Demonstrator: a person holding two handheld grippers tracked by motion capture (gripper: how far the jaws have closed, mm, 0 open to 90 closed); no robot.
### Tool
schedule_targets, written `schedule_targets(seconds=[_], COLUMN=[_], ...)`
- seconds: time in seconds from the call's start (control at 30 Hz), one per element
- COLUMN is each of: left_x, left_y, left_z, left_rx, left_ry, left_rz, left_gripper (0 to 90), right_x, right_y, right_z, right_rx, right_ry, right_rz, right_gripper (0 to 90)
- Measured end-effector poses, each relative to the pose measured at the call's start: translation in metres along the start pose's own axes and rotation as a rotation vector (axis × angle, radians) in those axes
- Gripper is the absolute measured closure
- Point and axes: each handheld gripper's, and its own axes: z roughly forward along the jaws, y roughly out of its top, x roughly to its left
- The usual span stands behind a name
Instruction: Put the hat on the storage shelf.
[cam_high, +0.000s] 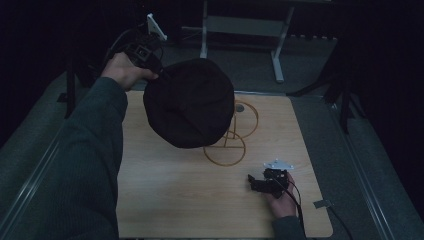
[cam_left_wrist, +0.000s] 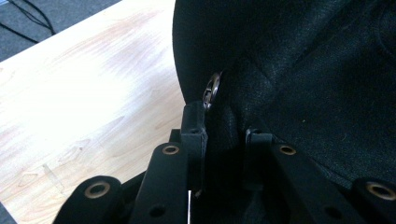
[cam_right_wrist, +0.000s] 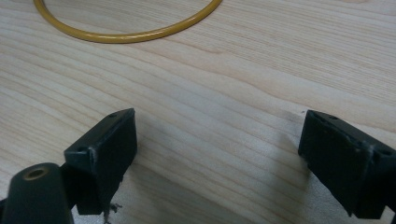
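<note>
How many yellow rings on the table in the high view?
2, overlapping. Near ring lies toward the middle of the table; far ring sits behind it. The black hat held above covers part of both, so more could be hidden.

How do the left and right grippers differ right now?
The left gripper is shut on the black hat's edge, held above the table; the right gripper stands open and holds nothing. The left is raised at the far side, the right low near the table. Both have black jaws.
</note>
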Motion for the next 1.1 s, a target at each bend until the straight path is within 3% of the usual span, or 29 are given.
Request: schedule_targets(seconds=[0.77, 1.1], left_x=[-0.018, -0.024], left_y=[0.021, 0.030], left_z=[0.012, 0.016], left_rx=[0.024, 0.016], left_ry=[0.020, 0.004], left_rz=[0.026, 0.036], left_gripper=[74.9, 74.9], right_x=[0.000, 0.000], right_y=[0.000, 0.000], right_z=[0.000, 0.000], right_rx=[0.000, -0.001], right_ry=[0.000, 0.000], right_rz=[-0.001, -0.002], right_gripper=[11.5, 11.5])
